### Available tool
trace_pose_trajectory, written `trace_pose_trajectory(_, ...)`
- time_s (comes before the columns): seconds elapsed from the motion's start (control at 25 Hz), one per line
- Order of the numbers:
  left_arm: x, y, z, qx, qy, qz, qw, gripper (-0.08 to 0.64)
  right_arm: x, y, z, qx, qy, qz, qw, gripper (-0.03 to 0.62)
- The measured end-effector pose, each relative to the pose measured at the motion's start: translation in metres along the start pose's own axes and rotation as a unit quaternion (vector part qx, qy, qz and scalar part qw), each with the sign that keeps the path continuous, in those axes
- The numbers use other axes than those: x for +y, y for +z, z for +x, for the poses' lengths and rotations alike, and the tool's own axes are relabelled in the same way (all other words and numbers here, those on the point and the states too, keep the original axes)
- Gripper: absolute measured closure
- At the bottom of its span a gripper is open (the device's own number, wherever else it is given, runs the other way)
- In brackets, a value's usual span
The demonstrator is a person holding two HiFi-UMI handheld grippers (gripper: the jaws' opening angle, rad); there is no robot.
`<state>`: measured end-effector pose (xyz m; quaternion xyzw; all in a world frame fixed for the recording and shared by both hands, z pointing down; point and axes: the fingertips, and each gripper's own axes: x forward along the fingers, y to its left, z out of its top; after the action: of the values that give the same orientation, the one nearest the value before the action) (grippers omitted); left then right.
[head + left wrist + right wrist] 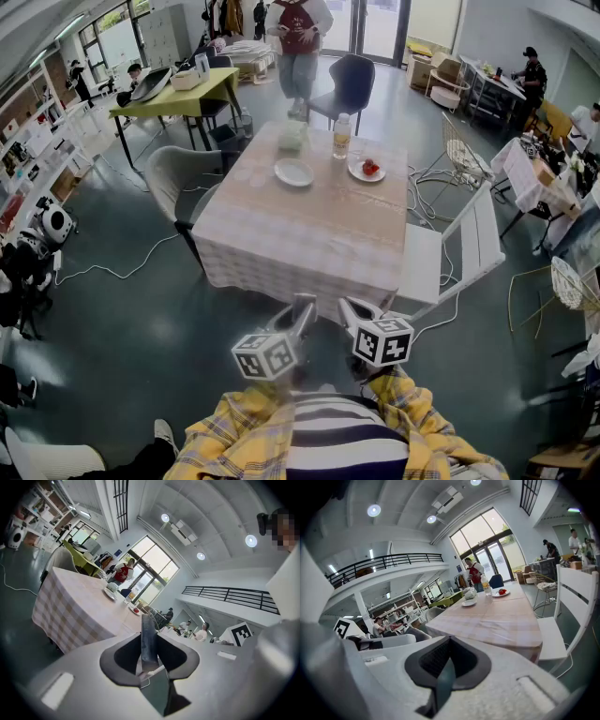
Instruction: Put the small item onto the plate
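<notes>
A checked-cloth table [309, 234] stands in front of me. On its far end lie an empty white plate [293, 172] and a second plate [359, 174] with small red items [370, 168] on it. The right gripper view shows the same empty plate [468, 603] and red items [502, 591] far off. Both grippers hang close to my body, short of the table's near edge. My left gripper [305, 302] and my right gripper [349, 307] each have their jaws together with nothing between them, as the gripper views also show for the left gripper [148, 620] and the right gripper [449, 660].
A clear bottle [341, 137] and a pale green bundle [292, 137] stand beyond the plates. A white chair [459, 253] is at the table's right side, a grey chair [173, 178] at its left, a dark chair [352, 84] at the far end. Cables cross the floor. A person [298, 37] stands behind.
</notes>
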<state>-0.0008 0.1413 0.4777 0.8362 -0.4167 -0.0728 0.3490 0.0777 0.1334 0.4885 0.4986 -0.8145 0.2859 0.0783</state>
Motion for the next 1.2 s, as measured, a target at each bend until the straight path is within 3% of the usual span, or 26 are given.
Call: trace_pose_trajectory(1.2,-0.007,-0.006,0.026,0.001,0.005,-0.005,1.0000,0.467,-0.019,0.001,0.006,0.014,0.009,0.010,1.000,0.591)
